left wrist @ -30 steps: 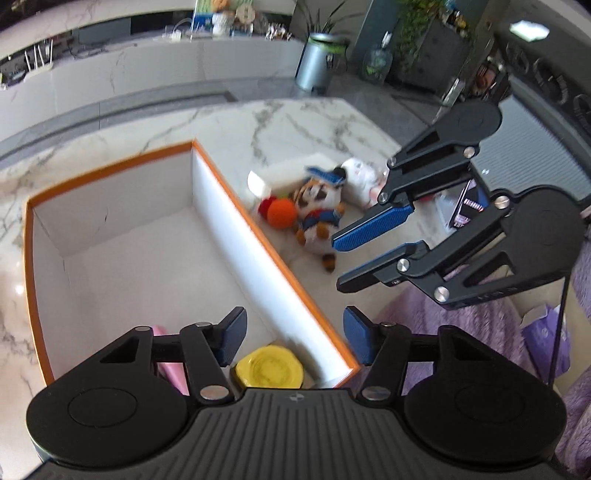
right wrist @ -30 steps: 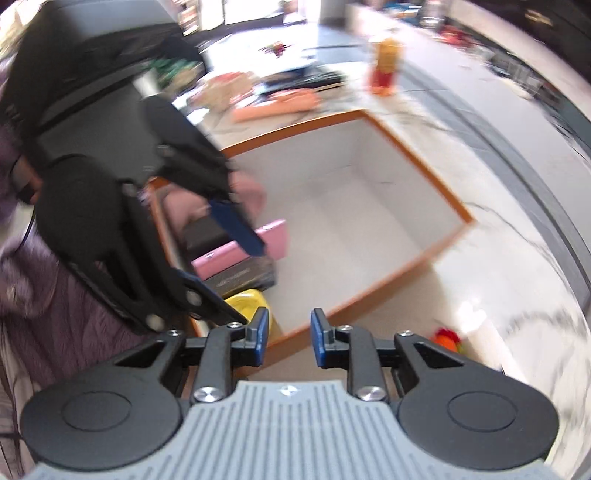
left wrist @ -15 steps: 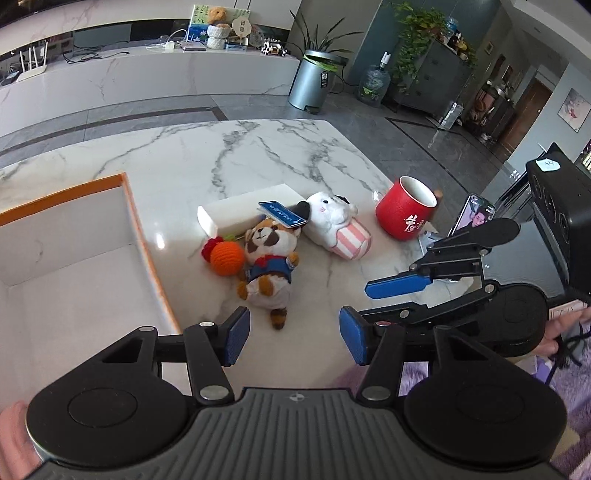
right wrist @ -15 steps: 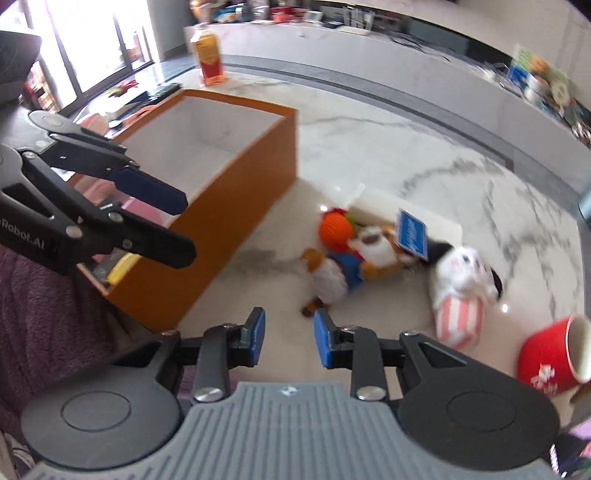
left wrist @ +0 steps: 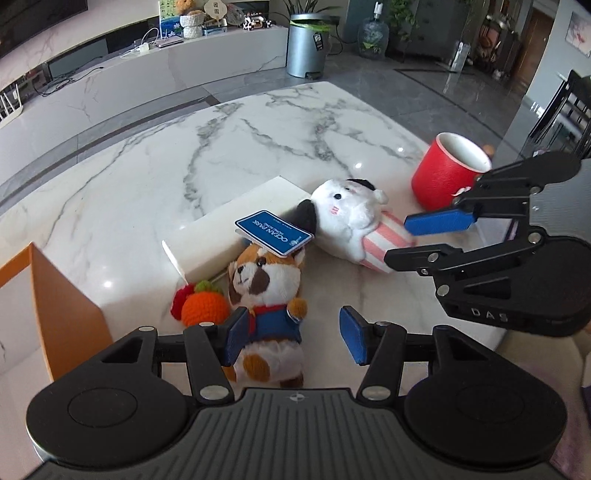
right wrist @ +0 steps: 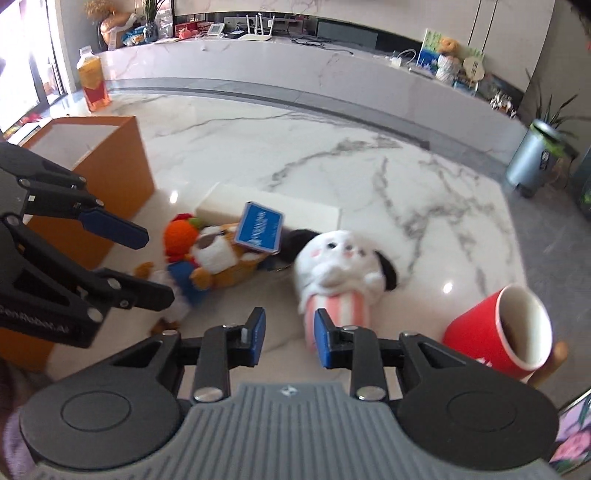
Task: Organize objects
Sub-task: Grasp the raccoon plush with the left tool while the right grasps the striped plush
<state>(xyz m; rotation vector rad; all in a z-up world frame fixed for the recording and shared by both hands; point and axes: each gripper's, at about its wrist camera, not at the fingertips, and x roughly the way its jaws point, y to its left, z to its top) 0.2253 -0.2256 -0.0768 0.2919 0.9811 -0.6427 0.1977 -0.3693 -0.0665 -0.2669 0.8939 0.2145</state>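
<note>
- left gripper [left wrist: 291,334] hangs open and empty right over the fox plush [left wrist: 267,291], which lies lengthwise toward it, just beside the orange box [left wrist: 62,314]
- right gripper [right wrist: 288,338], jaws just widening, holds nothing; probably lined up on the white plush [right wrist: 338,273]

It was a home's open living area: a marble counter [left wrist: 258,147] stood before a long low marble shelf [left wrist: 147,70] with framed pictures [right wrist: 436,48] and a router [right wrist: 258,29], a metal pedal bin [left wrist: 306,44], potted plants [right wrist: 554,114] and a dining chair [left wrist: 569,107] on polished grey floor.
</note>
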